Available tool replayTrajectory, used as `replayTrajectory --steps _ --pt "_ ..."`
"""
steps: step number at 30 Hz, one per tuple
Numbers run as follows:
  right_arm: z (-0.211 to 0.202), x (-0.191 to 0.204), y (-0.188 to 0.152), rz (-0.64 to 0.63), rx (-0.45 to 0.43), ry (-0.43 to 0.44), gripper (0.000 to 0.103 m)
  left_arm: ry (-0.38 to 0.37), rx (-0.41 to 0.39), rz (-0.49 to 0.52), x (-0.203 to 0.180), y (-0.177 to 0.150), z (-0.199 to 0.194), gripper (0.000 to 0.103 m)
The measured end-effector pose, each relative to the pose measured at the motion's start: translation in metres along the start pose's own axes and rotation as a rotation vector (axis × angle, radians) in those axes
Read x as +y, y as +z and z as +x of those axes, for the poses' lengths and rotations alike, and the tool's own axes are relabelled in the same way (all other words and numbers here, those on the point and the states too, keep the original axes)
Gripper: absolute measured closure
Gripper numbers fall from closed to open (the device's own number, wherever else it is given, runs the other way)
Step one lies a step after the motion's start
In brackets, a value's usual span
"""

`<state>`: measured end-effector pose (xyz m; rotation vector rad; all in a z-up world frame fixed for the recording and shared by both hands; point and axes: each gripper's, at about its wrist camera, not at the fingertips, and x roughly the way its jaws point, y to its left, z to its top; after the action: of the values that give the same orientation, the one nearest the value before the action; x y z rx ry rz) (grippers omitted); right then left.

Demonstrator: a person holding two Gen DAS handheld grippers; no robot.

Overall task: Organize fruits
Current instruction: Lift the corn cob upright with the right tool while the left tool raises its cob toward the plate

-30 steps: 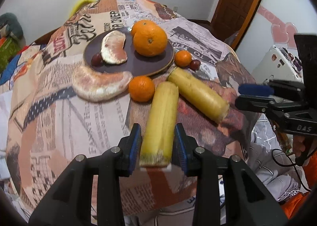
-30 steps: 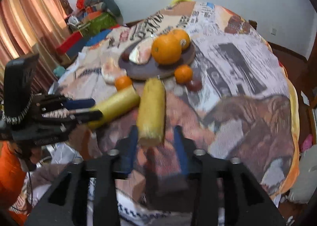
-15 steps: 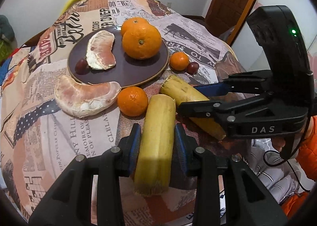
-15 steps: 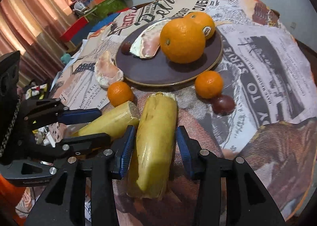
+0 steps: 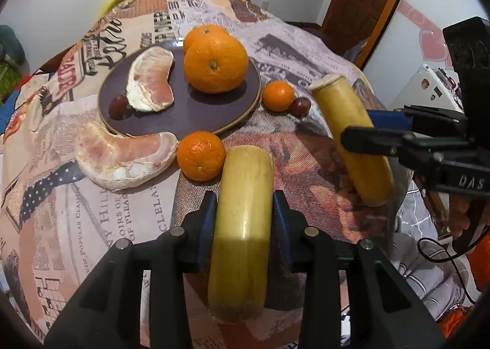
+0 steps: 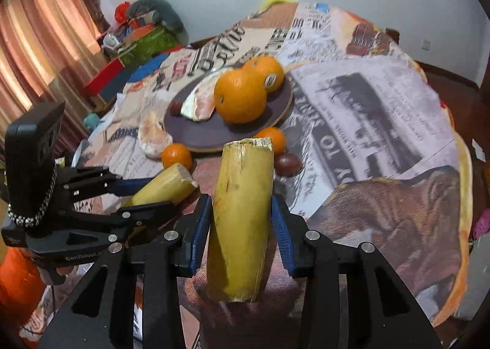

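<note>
Checked left gripper [image 5: 243,205]: closed on a yellow cane segment [image 5: 242,241], blue pads pressed to both its sides, jaws just opened a touch further with the segment between them. Pointed steeply down over the near part of the newspaper-print tablecloth [image 5: 92,226]. Found the segment running straight ahead along the fingers, its far cut end past the fingertips, its near end back between the finger arms.

Just ahead-left of that far end: a small mandarin [image 5: 200,156], touching or nearly touching the cane; cannot tell which. Further left of the fingertips: a peeled pomelo wedge [image 5: 122,159] on the cloth. Straight ahead beyond the mandarin: a dark round plate [image 5: 214,122] with two large oranges [image 5: 216,64], a second pomelo wedge [image 5: 151,79] and a dark grape [image 5: 118,104]. Ahead-right, off the plate: another mandarin [image 5: 278,95] with a dark grape [image 5: 300,106] against it.

Checked right gripper [image 6: 242,208]: clamped on a second cane segment [image 6: 242,226], pads tight on both flanks. Angled down likewise, well to the right of the left gripper, reaching in sideways across the left camera's view. Segment held clear of the cloth, far end tilted up, ragged cut face toward the plate. Seen behind the left gripper's body in the right view: an orange sleeve [image 6: 18,275].
</note>
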<state>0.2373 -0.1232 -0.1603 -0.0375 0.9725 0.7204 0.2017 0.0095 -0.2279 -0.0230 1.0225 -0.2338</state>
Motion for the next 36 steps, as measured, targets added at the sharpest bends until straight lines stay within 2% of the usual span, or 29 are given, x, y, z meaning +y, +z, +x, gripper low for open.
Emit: replayTrajectory --steps 9,18,26,36 --pt "-0.019 0.012 0.018 -0.01 -0.094 0.001 0.068 0.013 -0.154 -0.051 0.011 0.005 -0.059 0.068" --pt "-0.026 0.027 0.041 -0.05 -0.16 0.002 0.068 0.035 -0.26 -0.112 0.032 0.023 -0.089 0.068" --pt "-0.013 0.035 0.06 -0.072 -0.171 0.022 0.068 0.063 -0.285 -0.134 0.053 0.036 -0.091 0.068" --pt "0.019 0.042 0.078 -0.109 -0.129 0.042 0.068 0.065 -0.274 -0.157 0.073 0.047 -0.074 0.068"
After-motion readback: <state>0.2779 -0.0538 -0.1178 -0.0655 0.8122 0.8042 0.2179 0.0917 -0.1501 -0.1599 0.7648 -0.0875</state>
